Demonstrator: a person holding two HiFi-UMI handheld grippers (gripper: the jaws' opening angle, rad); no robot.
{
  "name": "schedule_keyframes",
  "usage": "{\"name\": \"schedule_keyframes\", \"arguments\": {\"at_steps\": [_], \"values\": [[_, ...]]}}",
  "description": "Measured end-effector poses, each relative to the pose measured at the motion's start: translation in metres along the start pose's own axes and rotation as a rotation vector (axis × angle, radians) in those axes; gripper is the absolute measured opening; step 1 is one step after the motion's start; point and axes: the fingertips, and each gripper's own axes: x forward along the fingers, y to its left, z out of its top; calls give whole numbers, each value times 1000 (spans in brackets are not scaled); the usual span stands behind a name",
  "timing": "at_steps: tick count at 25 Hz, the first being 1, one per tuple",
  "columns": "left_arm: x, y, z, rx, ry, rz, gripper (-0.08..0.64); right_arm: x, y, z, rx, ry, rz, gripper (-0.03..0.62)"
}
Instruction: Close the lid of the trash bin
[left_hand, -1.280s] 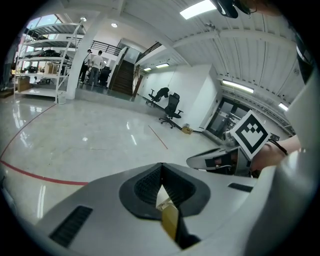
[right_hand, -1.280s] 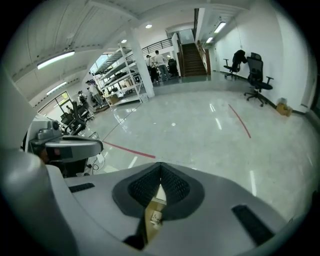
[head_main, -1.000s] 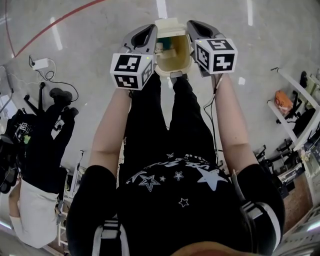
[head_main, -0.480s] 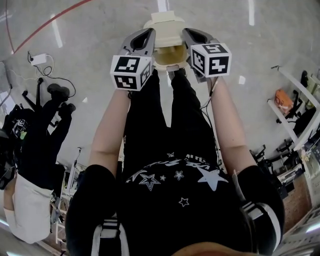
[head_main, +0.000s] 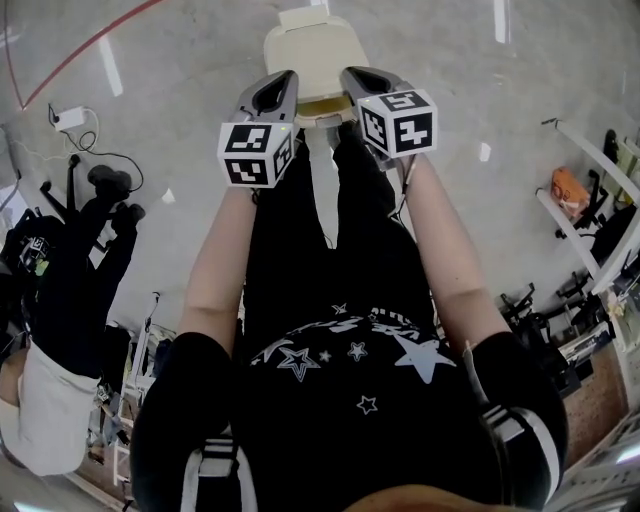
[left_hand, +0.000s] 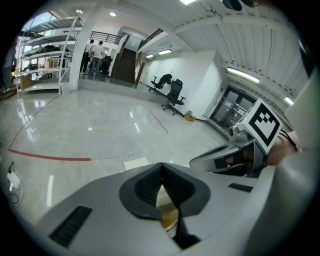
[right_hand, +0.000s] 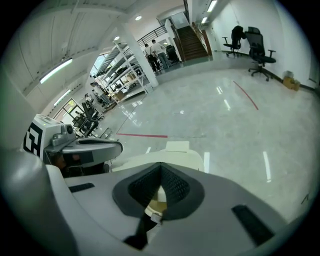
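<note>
Bin (head_main: 320, 119) on the floor (head_main: 180, 90), lid (head_main: 312, 52) almost down with a thin gap at the near edge, right between the left gripper (head_main: 287, 78) and right gripper (head_main: 347, 74), both pinched tight on nothing.

In the head view we see only the lid (head_main: 318, 52) and a thin tan strip of the bin (head_main: 320, 108) under it. Its walls and base are hidden, its near corners lie behind the left gripper (head_main: 283, 82) and right gripper (head_main: 352, 75), and a person (head_main: 80, 300) at left is cut by the edge. We cannot tell whether the lid is fully down. Each gripper's own body covers most of the bin in its view. The people (left_hand: 96, 54) by the far stairs (left_hand: 125, 65) are too small to make out.
</note>
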Motion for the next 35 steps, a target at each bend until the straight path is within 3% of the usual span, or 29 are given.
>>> {"name": "schedule_keyframes", "arguments": {"at_steps": [17, 29, 35], "values": [[7, -24, -98, -49, 50, 180, 11, 8, -16, -74, -62, 81, 144, 6], [26, -18, -165, -55, 190, 156, 11, 39, -28, -130, -15, 183, 109, 6], [41, -17, -189, -37, 265, 109, 11, 53, -39, -148, 14, 225, 77, 6]]}}
